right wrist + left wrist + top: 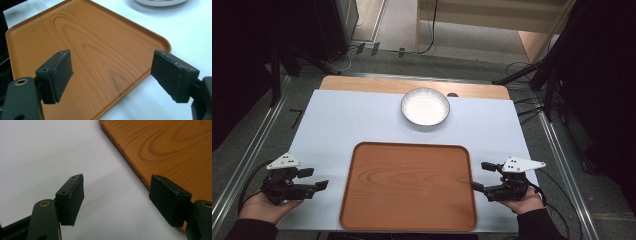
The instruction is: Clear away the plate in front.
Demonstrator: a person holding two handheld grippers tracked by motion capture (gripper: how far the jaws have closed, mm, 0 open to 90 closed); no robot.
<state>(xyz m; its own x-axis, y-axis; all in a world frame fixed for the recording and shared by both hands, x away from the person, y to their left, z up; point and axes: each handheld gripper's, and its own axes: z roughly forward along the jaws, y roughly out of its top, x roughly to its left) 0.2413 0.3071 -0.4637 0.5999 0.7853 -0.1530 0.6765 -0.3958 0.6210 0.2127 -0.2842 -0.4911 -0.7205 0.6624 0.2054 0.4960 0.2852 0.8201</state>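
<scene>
A brown wooden tray (408,186) lies at the near middle of the white table cover (342,120), with nothing on it. Beyond it stands a round white bowl (425,106). My left gripper (313,179) is open just left of the tray, held in a hand, jaws pointing at the tray's left edge (130,160). My right gripper (482,176) is open at the tray's right edge, its jaws spread over the tray's corner (100,60). The bowl's rim (160,2) peeks in at the top of the right gripper view. Both grippers hold nothing.
A bare wooden strip of table (412,85) runs behind the white cover. Metal rails (252,150) flank the table, and cables (532,107) trail on the floor at right. Dark stands and equipment (332,30) rise at the back.
</scene>
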